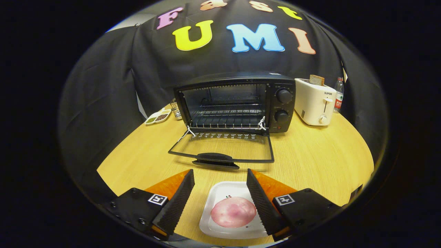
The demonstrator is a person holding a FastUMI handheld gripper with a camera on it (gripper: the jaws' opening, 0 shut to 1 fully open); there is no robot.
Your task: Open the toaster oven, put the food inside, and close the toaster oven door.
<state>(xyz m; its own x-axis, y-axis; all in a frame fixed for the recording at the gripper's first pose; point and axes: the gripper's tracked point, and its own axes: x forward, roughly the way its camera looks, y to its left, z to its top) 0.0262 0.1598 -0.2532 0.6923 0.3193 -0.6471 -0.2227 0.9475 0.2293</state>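
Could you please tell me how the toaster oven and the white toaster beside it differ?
The toaster oven is black, wide and boxy; the toaster is white and narrower. The oven's door lies folded open with empty racks; the toaster holds a bread slice. Both stand on the table, beyond the open gripper.

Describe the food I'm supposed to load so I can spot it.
Start at the black toaster oven with its door dropped open. On the table nearer you, between the open gripper fingers, sits a white square plate. The food is the round pink piece on it.
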